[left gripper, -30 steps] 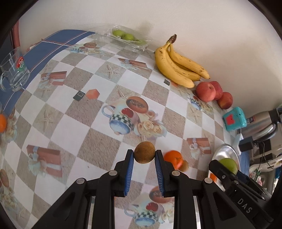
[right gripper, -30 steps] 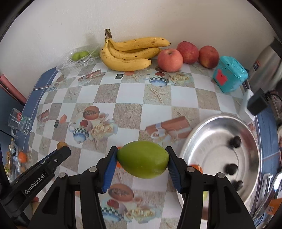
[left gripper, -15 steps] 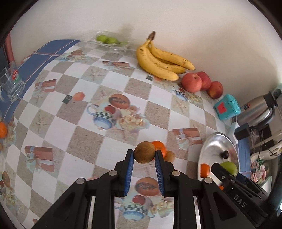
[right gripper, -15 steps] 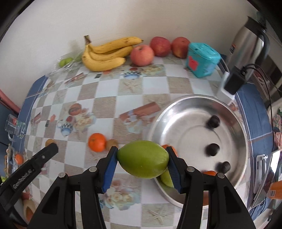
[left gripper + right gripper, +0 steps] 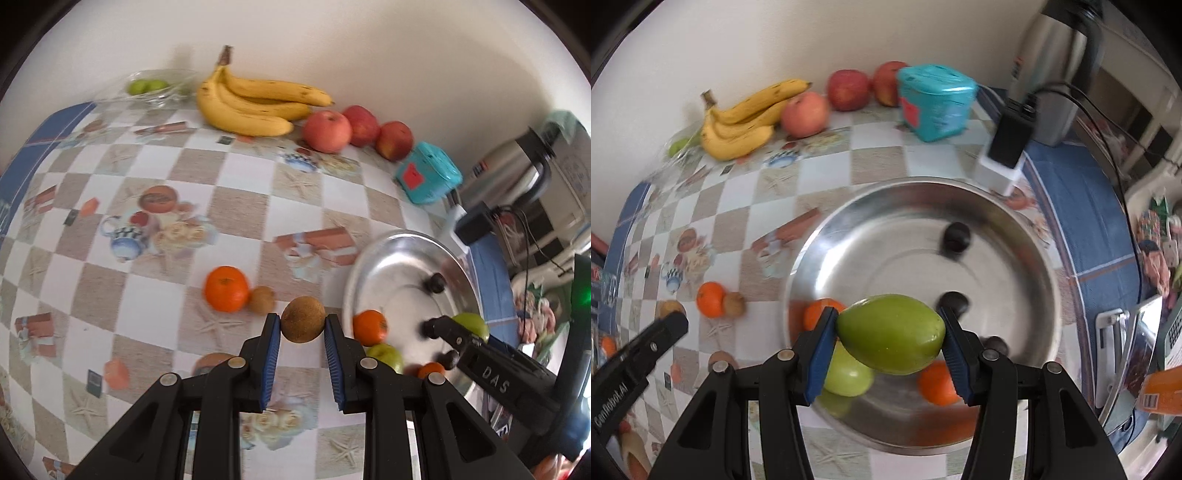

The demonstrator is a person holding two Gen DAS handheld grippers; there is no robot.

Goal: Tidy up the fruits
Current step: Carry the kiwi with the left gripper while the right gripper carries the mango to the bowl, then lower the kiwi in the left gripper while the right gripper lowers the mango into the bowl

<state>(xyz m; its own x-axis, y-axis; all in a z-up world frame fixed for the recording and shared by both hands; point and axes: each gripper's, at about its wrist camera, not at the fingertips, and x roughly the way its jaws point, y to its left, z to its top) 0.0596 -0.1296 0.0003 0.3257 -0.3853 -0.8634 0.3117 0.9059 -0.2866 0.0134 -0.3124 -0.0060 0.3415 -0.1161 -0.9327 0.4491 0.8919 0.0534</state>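
A round brown fruit (image 5: 303,319) is clamped between the blue pads of the left gripper (image 5: 303,328) and is held above the checked tablecloth (image 5: 147,206), just short of the rim of the steel bowl (image 5: 388,243). A large green fruit (image 5: 891,334) is gripped crosswise by the right gripper (image 5: 889,332), both pads pressed to its ends, and is carried over the near part of the bowl. Inside the bowl, two oranges (image 5: 936,384), a green apple (image 5: 846,376) and several small dark fruits (image 5: 956,236) are seen. On the cloth beside the bowl's left edge, a loose orange (image 5: 226,288) is found touching a small brown fruit (image 5: 261,299). Against the wall, a bunch of bananas (image 5: 255,107) and three red apples (image 5: 327,131) are lined up, with a teal box (image 5: 428,177) next to them. Green fruits are noted in a clear dish (image 5: 155,88) at the far left corner. A steel flask (image 5: 1052,66) is stood behind the bowl. Motion blur is present in both views.
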